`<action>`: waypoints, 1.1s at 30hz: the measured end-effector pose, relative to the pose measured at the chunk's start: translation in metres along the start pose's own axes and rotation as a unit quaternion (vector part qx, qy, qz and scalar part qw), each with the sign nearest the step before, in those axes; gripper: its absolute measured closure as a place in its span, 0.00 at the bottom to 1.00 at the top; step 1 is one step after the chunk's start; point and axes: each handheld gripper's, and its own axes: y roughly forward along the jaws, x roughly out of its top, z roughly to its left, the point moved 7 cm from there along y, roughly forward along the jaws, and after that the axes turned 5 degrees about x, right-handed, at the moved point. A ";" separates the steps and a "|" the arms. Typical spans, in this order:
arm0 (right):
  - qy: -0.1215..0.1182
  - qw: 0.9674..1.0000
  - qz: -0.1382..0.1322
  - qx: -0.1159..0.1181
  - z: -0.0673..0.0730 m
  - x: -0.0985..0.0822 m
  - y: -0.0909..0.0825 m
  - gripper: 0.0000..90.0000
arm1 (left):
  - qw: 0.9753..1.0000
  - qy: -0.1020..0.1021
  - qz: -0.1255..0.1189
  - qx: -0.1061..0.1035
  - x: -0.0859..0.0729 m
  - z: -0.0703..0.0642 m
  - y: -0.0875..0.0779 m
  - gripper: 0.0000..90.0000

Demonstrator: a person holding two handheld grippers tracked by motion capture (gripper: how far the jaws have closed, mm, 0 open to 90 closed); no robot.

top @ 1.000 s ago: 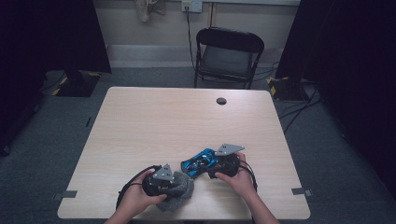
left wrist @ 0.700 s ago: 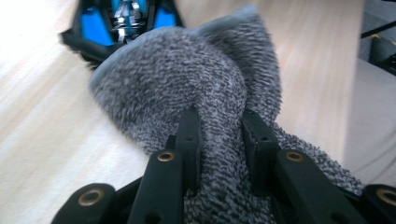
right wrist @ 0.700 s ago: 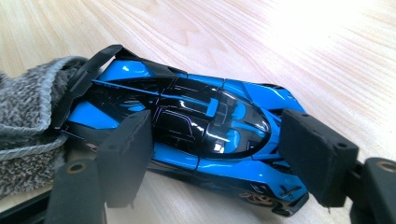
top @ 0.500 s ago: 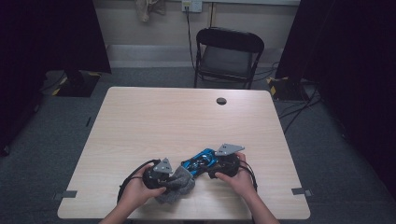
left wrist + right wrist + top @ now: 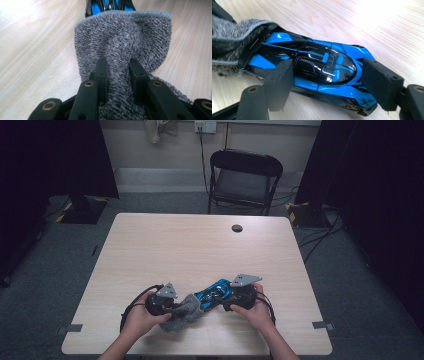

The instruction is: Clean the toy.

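Observation:
A blue and black toy car (image 5: 312, 65) lies low over the table between the jaws of my right gripper (image 5: 329, 75), whose pads press on its sides. In the high view the car (image 5: 215, 292) sits near the table's front edge, with the right gripper (image 5: 231, 301) behind it. My left gripper (image 5: 117, 67) is shut on a bunched grey knitted cloth (image 5: 122, 40). The cloth (image 5: 182, 312) hangs in front of the left gripper (image 5: 172, 306) and touches the car's rear end (image 5: 254, 52). The cloth hides the part of the car behind it.
The light wooden table (image 5: 190, 250) has a black round grommet (image 5: 237, 228) at its far side. A black folding chair (image 5: 245, 180) stands behind the table. Both hands work close to the front edge.
My left hand has carried the cloth to the right, up against the car's rear end. The right gripper and the car have stayed in place.

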 end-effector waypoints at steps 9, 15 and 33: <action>0.000 1.000 0.000 0.000 0.000 0.000 0.000 0.29 | 0.998 -0.029 -0.027 0.048 0.003 0.034 -0.010 0.80; 0.000 1.000 -0.001 0.000 0.000 0.000 0.000 0.29 | 0.995 -0.059 -0.027 0.077 0.003 0.054 0.000 0.80; 0.000 1.000 -0.001 0.000 0.000 0.000 0.000 0.29 | 1.000 -0.019 -0.008 0.016 0.006 0.009 0.013 0.80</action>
